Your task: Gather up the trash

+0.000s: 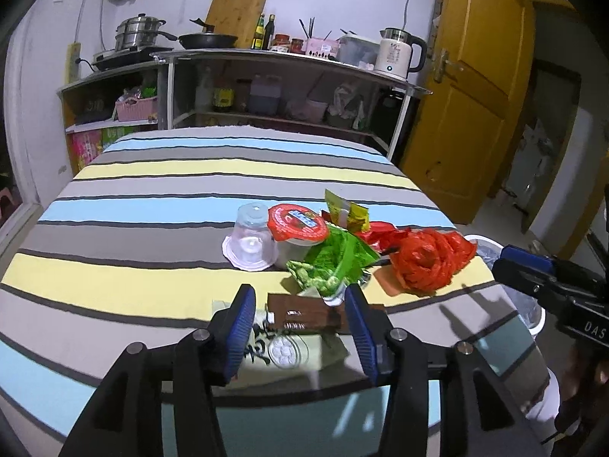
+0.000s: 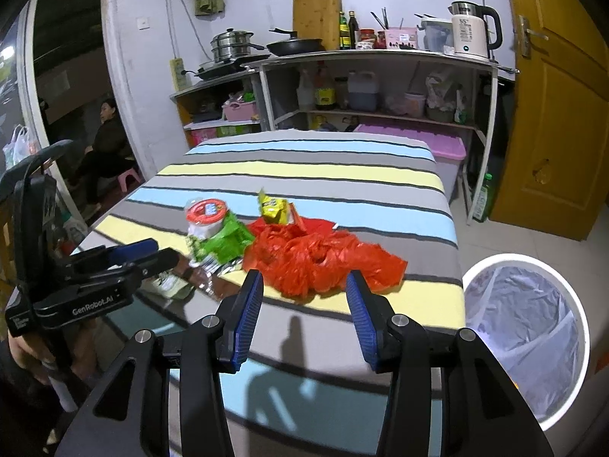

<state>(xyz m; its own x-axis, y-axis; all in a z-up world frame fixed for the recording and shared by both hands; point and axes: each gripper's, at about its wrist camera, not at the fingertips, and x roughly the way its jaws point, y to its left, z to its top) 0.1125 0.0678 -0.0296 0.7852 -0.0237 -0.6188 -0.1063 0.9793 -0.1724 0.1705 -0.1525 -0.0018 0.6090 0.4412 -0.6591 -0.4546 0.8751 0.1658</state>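
Trash is lying in a heap on the near right part of a striped worktop point(image 1: 152, 175): a brown wrapper point(image 1: 304, 314), a green snack bag point(image 1: 335, 262), a crumpled red plastic bag point(image 2: 319, 259), a red-lidded cup point(image 1: 298, 228), a clear upturned cup point(image 1: 251, 240) and a yellow packet point(image 2: 272, 209). The left tongs point(image 1: 300, 318) are hanging released just over the brown wrapper, blue pads apart on either side of it and gripping nothing. The right tongs point(image 2: 304, 301) are likewise standing spread, empty, hovering at the near edge of the red plastic bag. A white bin point(image 2: 533, 327) lined with a clear bag is sitting on the floor just right of the worktop. A kettle point(image 2: 472, 30) and a frying pan point(image 2: 297, 45) are resting on the far shelving.
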